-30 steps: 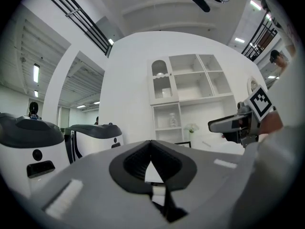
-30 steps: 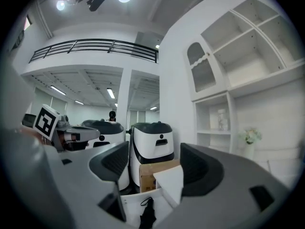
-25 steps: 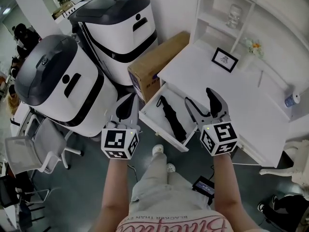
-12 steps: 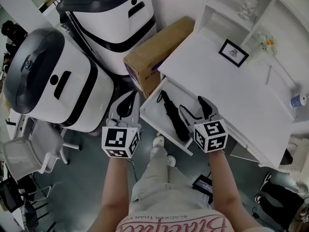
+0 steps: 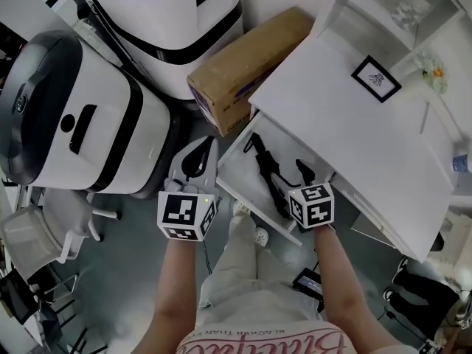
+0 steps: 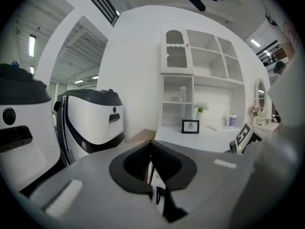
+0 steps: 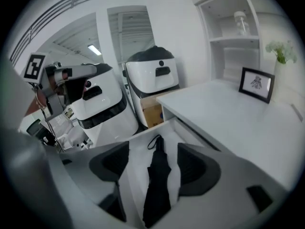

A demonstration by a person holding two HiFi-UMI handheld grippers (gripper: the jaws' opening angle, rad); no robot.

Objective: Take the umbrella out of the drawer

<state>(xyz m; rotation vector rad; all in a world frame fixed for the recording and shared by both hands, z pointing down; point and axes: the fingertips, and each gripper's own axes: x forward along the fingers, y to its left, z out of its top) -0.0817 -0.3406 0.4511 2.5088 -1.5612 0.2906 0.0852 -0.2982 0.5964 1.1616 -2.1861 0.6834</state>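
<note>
At the left, two large white-and-black machines are seen standing on the floor, with a cardboard box set between them and the white surface. The left tongs are held above the floor just outside the open drawer, near its front wall; their jaws are pressed together at the tips, and nothing is pinched between them. The white drawer is pulled out from under the surface's near edge. The black folded umbrella is laid flat on the drawer's floor, roughly midway between its walls, with its strap loop at the end farther from the right tongs. These tongs are lowered into the drawer with the jaws spread wide, one on each side of the umbrella, and the umbrella is not yet clamped. Farther right, a small framed picture is stood near the surface's back edge.
</note>
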